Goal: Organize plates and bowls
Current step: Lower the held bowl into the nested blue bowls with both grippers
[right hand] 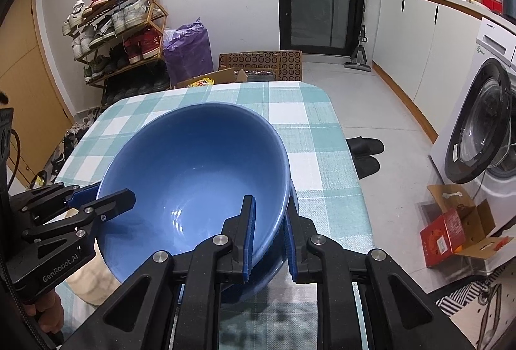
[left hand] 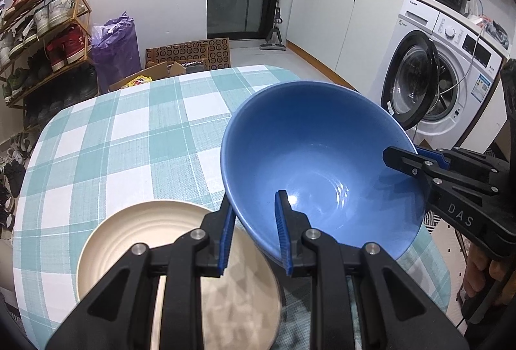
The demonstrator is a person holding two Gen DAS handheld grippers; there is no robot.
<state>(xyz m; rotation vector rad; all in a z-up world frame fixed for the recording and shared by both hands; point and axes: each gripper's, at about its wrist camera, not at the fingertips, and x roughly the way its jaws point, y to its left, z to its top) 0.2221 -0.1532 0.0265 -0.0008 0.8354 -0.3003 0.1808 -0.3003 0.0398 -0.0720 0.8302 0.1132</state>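
Note:
A large blue bowl (left hand: pixel 322 156) (right hand: pixel 193 169) hangs tilted over the checked tablecloth (left hand: pixel 129 130) (right hand: pixel 309 137), held by both grippers on opposite sides of its rim. My left gripper (left hand: pixel 254 237) (right hand: pixel 106 198) is shut on the near-left rim, one pad inside the bowl and one outside. My right gripper (right hand: pixel 269 240) (left hand: pixel 416 156) is shut on the right rim in the same way. Under the bowl, in the right wrist view, what looks like a second blue bowl (right hand: pixel 267 272) shows. A cream plate (left hand: pixel 135 240) (right hand: pixel 87 282) lies on the table just left of the bowl.
A washing machine (left hand: pixel 429 85) (right hand: pixel 483 137) with its door open stands right of the table. A shoe rack (left hand: pixel 45 27), a purple bag (left hand: pixel 116 50) and cardboard boxes (left hand: pixel 190 53) stand beyond the far edge. Black slippers (right hand: pixel 366 153) and a red box (right hand: pixel 445 234) lie on the floor.

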